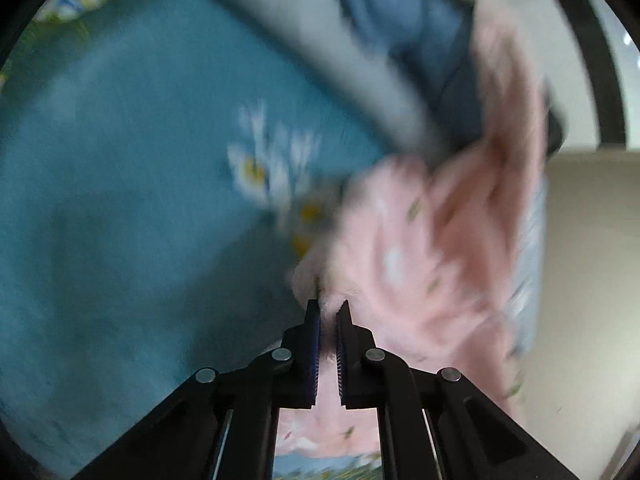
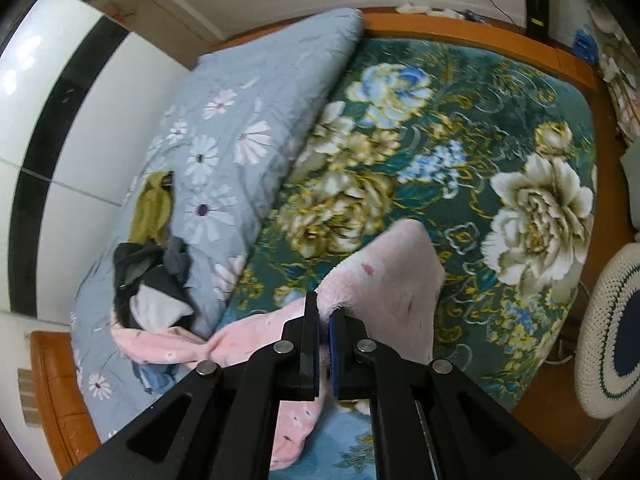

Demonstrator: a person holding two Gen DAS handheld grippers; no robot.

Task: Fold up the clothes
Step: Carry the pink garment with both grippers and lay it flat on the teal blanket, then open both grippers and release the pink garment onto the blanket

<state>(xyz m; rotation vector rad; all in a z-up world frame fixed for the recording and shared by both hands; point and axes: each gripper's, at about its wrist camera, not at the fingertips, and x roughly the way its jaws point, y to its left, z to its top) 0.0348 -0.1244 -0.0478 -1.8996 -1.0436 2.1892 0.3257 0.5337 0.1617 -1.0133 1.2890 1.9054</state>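
While both grippers were raised over the green floral plush blanket (image 2: 460, 148), each held the fluffy pink printed garment (image 2: 396, 280). The right gripper (image 2: 325, 312) had its jaws nearly shut, pinching a fold of that garment above the blanket's near edge. The left gripper (image 1: 329, 308) likewise clamped the pink fabric (image 1: 420, 248), though that view was blurred. Left of the blanket lay a light blue flowered quilt (image 2: 224, 152) carrying a dark clothes pile (image 2: 152, 288).
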